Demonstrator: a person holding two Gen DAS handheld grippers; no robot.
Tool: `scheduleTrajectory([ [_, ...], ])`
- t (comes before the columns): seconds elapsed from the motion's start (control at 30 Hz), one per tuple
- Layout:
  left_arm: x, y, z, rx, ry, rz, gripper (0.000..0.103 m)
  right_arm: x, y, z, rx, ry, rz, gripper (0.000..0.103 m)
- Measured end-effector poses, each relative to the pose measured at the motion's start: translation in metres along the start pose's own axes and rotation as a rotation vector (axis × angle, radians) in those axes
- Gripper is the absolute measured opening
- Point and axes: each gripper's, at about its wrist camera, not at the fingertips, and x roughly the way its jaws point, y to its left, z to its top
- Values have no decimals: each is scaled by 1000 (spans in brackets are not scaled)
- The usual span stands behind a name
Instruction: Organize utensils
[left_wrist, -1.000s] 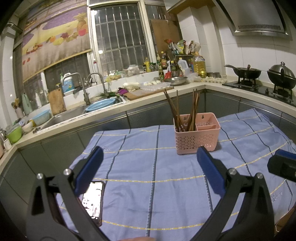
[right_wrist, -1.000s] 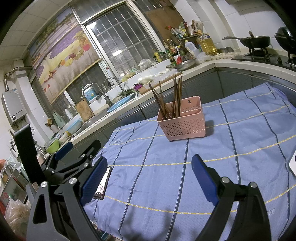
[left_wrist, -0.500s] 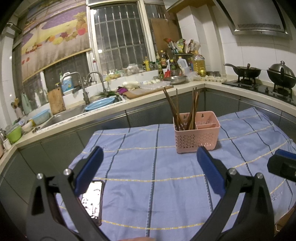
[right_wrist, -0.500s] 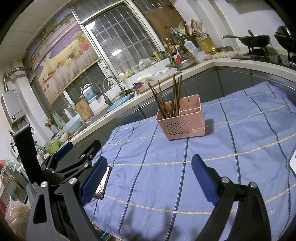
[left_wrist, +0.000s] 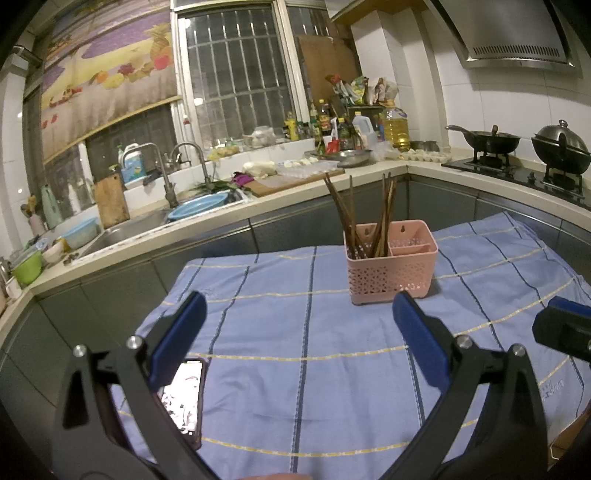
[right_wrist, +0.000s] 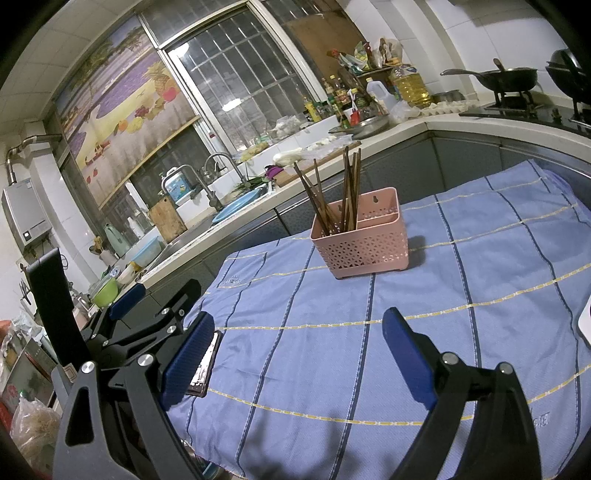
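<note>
My left claw (left_wrist: 295, 328) hangs wide open over the near part of the worktop, nothing between its blue pads (left_wrist: 181, 325). My right claw (right_wrist: 295, 347) is the same: spread wide, empty, low over the blue checked cloth (right_wrist: 480, 258). In the right view my left claw sits just to the left of the right one, by the cloth's near-left edge. A phone (left_wrist: 184, 398) lies face up on the cloth under my left claw's left finger.

Farther out, near the middle of the cloth, stands the pink utensil holder (left_wrist: 391, 266), upright, with two compartments. The brown chopsticks (left_wrist: 369, 218) all stand in its left compartment, fanned and leaning; the right one looks empty. I see no loose utensils on the cloth. Beyond it runs the kitchen counter (left_wrist: 147, 240) with the sink and, to the right, the stove.

By my reading, the sorting is either finished or in a pause between picks: both claws are free and well short of the holder. If anything is left, it calls for finding a stray utensil outside these views, or reaching forward to straighten the chopsticks without tipping the light holder.
</note>
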Motion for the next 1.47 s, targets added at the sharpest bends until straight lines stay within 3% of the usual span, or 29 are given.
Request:
scheduleTrajectory([
  [1.47,-10,-8,-2,2,-3,-16,97,0,-2,3,3,2,1,91],
])
